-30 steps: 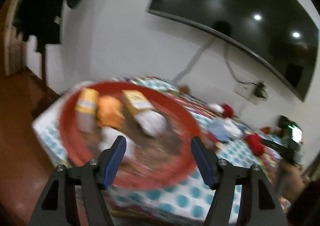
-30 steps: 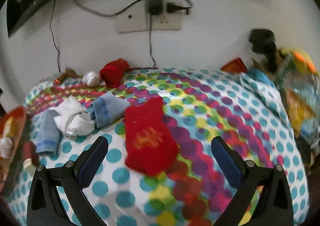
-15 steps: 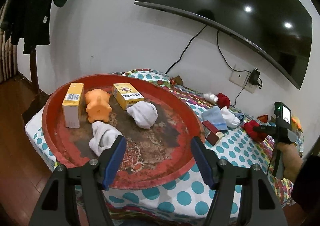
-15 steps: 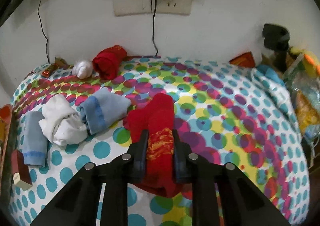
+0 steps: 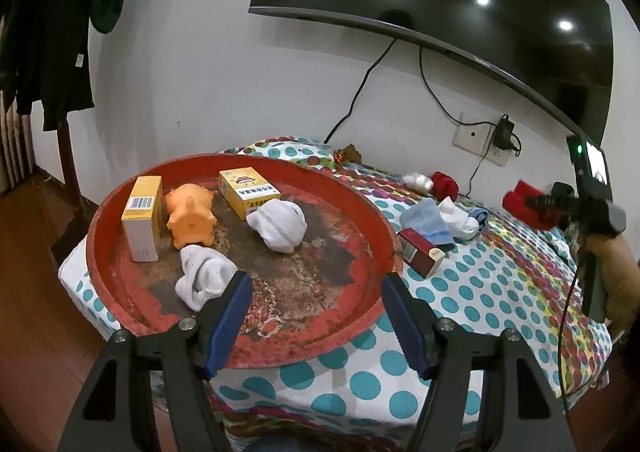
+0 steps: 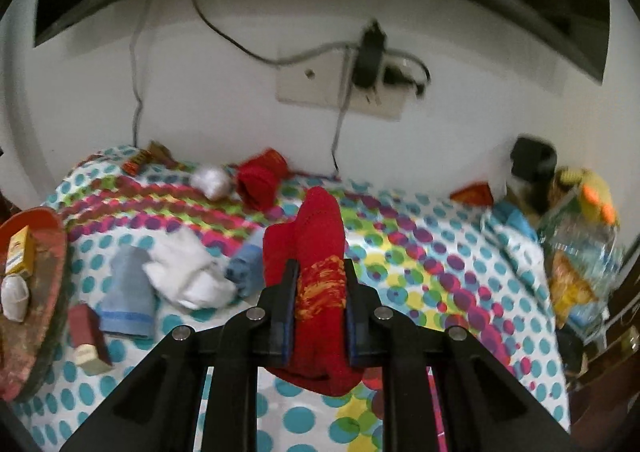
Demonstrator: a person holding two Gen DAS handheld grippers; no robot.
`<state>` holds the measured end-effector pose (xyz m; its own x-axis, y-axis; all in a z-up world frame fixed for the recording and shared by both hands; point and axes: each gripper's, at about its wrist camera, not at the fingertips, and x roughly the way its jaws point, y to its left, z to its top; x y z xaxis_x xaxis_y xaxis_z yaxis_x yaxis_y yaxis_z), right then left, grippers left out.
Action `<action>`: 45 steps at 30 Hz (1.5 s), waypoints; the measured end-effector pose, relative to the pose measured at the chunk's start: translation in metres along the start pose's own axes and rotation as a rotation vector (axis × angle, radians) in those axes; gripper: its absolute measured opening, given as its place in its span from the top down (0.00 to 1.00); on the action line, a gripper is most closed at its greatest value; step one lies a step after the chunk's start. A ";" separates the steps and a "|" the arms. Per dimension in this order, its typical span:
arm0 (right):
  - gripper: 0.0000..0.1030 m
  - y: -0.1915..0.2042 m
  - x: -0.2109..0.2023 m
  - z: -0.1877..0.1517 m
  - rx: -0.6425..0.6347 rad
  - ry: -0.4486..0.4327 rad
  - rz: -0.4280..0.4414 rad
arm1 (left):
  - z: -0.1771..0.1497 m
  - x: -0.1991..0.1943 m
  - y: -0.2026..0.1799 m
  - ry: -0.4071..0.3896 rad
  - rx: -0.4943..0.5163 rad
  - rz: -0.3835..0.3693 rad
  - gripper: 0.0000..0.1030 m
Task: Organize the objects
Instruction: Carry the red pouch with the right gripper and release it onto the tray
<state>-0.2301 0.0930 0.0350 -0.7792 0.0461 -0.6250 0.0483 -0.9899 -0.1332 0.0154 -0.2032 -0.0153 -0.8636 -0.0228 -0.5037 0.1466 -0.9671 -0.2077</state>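
My right gripper (image 6: 318,292) is shut on a red sock (image 6: 316,236) and holds it lifted above the dotted tablecloth. That sock also shows in the left wrist view (image 5: 520,204) at the far right. My left gripper (image 5: 316,316) is open and empty over the near rim of a round red tray (image 5: 360,328). The tray holds two yellow boxes (image 5: 142,216), an orange toy pig (image 5: 190,218) and two balled white socks (image 5: 278,226). On the cloth lie a blue sock (image 6: 128,300), a white sock (image 6: 184,272), another red sock (image 6: 260,180) and a small dark red box (image 6: 86,336).
The table stands against a white wall with a socket and charger (image 6: 370,60) and a television (image 5: 440,12) above. A bag of snacks and a toy (image 6: 580,248) sit at the table's right end. A coat stand (image 5: 60,52) is at the left.
My right gripper closed on the red sock and raised it off the cloth. The left gripper steadied near the tray and has stayed open.
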 end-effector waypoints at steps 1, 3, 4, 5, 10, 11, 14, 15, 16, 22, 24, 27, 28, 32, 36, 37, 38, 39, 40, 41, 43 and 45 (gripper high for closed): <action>0.83 0.004 -0.005 0.003 -0.005 -0.007 0.003 | 0.000 -0.001 -0.001 -0.002 0.003 0.001 0.33; 0.83 0.013 -0.016 0.008 -0.012 -0.023 0.009 | 0.000 -0.003 -0.001 -0.002 0.003 -0.003 0.33; 0.83 0.021 -0.023 0.011 -0.021 -0.032 0.013 | 0.000 -0.003 -0.002 0.000 0.002 -0.004 0.33; 0.83 0.027 -0.028 0.013 -0.032 -0.038 0.016 | 0.000 -0.004 -0.002 0.000 0.003 -0.003 0.33; 0.83 0.055 -0.052 0.020 -0.053 -0.072 0.047 | 0.001 -0.009 -0.004 -0.013 0.010 0.002 0.33; 0.83 0.062 -0.058 0.022 -0.055 -0.079 0.062 | 0.001 -0.009 -0.004 -0.014 0.009 0.004 0.33; 0.83 0.080 -0.072 0.027 -0.071 -0.100 0.092 | 0.001 -0.010 -0.003 -0.018 0.006 0.009 0.33; 0.83 0.086 -0.076 0.028 -0.075 -0.104 0.098 | 0.001 -0.011 -0.003 -0.020 0.004 0.011 0.33; 0.83 0.091 -0.079 0.029 -0.079 -0.108 0.108 | 0.001 -0.011 -0.003 -0.021 0.003 0.013 0.33; 0.83 0.130 -0.095 0.033 -0.113 -0.124 0.189 | 0.001 -0.009 0.000 -0.007 -0.003 0.035 0.33; 0.83 0.145 -0.097 0.031 -0.126 -0.118 0.222 | 0.000 -0.007 0.003 0.003 -0.021 0.039 0.33; 0.83 0.168 -0.099 0.025 -0.156 -0.107 0.266 | -0.001 -0.006 0.005 0.015 -0.032 0.042 0.33; 0.83 0.176 -0.099 0.022 -0.171 -0.102 0.279 | -0.003 -0.006 0.005 0.023 -0.035 0.045 0.33; 0.83 0.209 -0.096 0.007 -0.242 -0.071 0.325 | -0.008 -0.004 0.001 0.051 -0.030 0.031 0.33; 0.83 0.234 -0.092 -0.004 -0.308 -0.051 0.338 | -0.010 -0.008 -0.011 0.031 0.019 0.019 0.33; 0.83 0.240 -0.091 -0.005 -0.323 -0.050 0.336 | -0.010 -0.009 -0.013 0.028 0.029 0.016 0.33; 0.83 0.246 -0.088 -0.007 -0.340 -0.041 0.336 | -0.011 -0.009 -0.015 0.027 0.037 0.012 0.33; 0.83 0.249 -0.086 -0.007 -0.347 -0.035 0.334 | -0.011 -0.010 -0.016 0.027 0.042 0.010 0.33; 0.83 0.252 -0.083 -0.008 -0.355 -0.028 0.331 | -0.011 -0.009 -0.016 0.027 0.043 0.008 0.33; 0.83 0.255 -0.079 -0.008 -0.361 -0.021 0.327 | -0.011 -0.009 -0.016 0.029 0.043 0.005 0.33; 0.83 0.261 -0.069 -0.008 -0.368 0.002 0.333 | -0.011 -0.008 -0.015 0.029 0.040 0.007 0.33; 0.83 0.267 -0.059 -0.010 -0.378 0.022 0.333 | -0.010 -0.007 -0.013 0.032 0.031 0.008 0.33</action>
<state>-0.1650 -0.1725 0.0292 -0.6699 -0.2568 -0.6966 0.5180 -0.8338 -0.1908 0.0243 -0.1883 -0.0176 -0.8466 -0.0233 -0.5318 0.1386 -0.9743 -0.1778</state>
